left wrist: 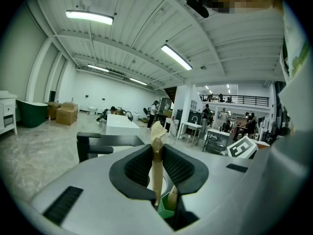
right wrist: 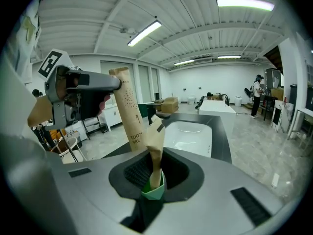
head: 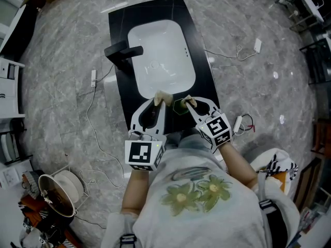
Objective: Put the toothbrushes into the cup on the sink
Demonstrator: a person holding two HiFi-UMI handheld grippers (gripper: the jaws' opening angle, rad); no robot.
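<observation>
Both grippers' (head: 157, 100) (head: 190, 103) jaws tight on wrapped toothbrushes (left wrist: 156, 160) (right wrist: 155, 153); lettering (right wrist: 135, 139) only in right gripper view.

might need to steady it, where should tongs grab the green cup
Probably the green cup's outer wall, low, from the counter's near edge: it stands upright, and the wrapped toothbrush in the right tongs occupies its mouth.
</observation>
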